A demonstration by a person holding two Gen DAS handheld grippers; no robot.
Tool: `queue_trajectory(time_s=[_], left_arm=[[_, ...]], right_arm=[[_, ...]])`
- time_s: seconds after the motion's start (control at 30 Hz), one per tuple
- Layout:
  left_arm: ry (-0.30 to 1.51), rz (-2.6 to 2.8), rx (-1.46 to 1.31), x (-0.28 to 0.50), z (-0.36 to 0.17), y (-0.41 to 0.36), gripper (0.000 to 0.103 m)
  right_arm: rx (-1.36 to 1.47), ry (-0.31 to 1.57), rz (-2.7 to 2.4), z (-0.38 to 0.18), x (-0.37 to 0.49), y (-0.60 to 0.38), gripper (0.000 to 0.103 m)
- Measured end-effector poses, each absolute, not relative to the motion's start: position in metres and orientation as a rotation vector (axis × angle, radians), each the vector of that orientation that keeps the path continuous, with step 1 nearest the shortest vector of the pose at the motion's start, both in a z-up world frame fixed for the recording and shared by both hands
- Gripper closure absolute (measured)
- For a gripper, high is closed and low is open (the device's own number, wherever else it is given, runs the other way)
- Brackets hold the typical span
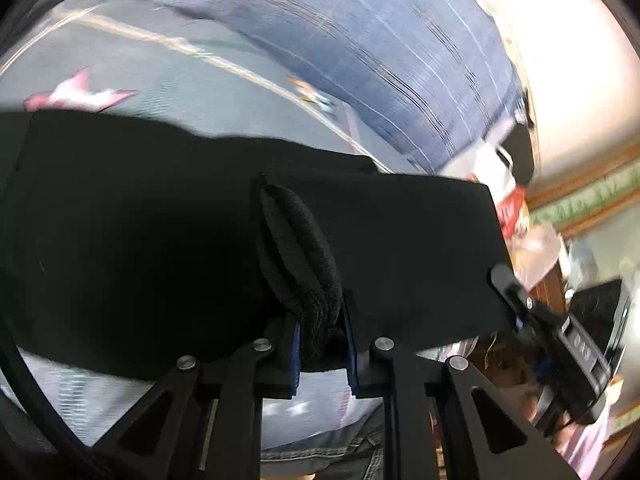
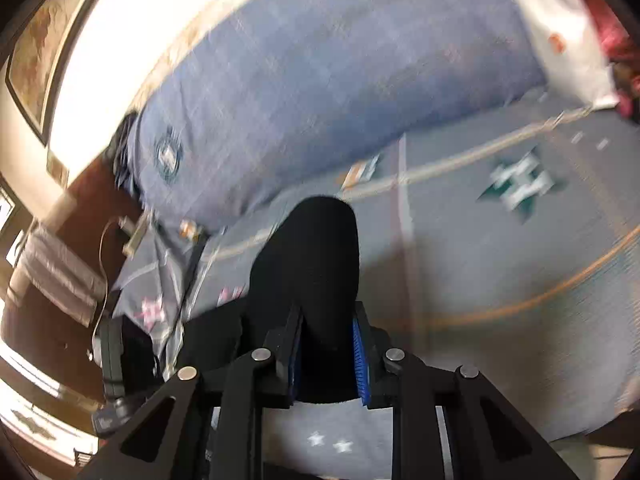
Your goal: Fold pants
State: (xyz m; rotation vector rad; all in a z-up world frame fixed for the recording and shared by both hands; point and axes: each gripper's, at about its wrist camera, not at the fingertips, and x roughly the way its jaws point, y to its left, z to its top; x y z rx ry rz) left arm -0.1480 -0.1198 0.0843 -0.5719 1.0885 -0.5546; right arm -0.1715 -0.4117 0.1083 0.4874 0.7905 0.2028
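The black pants (image 1: 160, 220) hang stretched between both grippers above a grey-blue patterned bed sheet (image 1: 168, 76). My left gripper (image 1: 322, 320) is shut on a bunched fold of the black fabric, which spreads wide to both sides. My right gripper (image 2: 326, 336) is shut on another bunched part of the pants (image 2: 312, 256), which rises as a rounded hump between the fingers. The right gripper shows at the right edge of the left wrist view (image 1: 560, 320). The left gripper shows at the lower left of the right wrist view (image 2: 116, 356).
A large blue checked pillow (image 2: 320, 80) lies at the far side of the bed. A white plastic bag (image 2: 568, 40) sits at its right end. Wooden furniture (image 2: 60, 280) and a bright wall stand to the left. The sheet (image 2: 500, 260) spreads to the right.
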Motion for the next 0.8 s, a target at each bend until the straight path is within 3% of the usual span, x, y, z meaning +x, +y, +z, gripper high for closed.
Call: queue_trajectory(time_s=[0.07, 0.2, 0.33, 0.43, 0.53, 0.7, 0.77, 0.8], left_arm=[[1.113, -0.513, -0.449, -0.144, 0.082, -0.148, 0.083], [1.111, -0.498, -0.313, -0.145, 0.067, -0.166, 0.079], [1.122, -0.541, -0.293, -0.156, 0.075, -0.142, 0.059], [1.03, -0.438, -0.304, -0.171, 0.084, -0.095, 0.037], [0.965, -0.306, -0.412, -0.187, 0.083, -0.032, 0.034], [0.957, -0.244, -0.62, -0.197, 0.069, 0.031, 0.035], [0.959, -0.23, -0.649, -0.197, 0.065, 0.04, 0.035], [0.976, -0.219, -0.67, -0.194, 0.061, 0.042, 0.035]], right_arm=[[0.468, 0.831, 0.162, 0.1, -0.165, -0.427, 0.08], [0.505, 1.016, 0.055, 0.027, -0.145, -0.446, 0.075], [0.665, 1.024, 0.072, 0.006, -0.157, -0.465, 0.059], [0.594, 0.893, 0.012, 0.043, -0.182, -0.458, 0.058], [0.487, 0.764, 0.103, 0.083, -0.201, -0.419, 0.023], [0.44, 0.823, 0.32, 0.078, -0.181, -0.344, 0.027], [0.412, 0.895, 0.321, 0.062, -0.165, -0.321, 0.056], [0.398, 0.927, 0.309, 0.055, -0.157, -0.313, 0.06]])
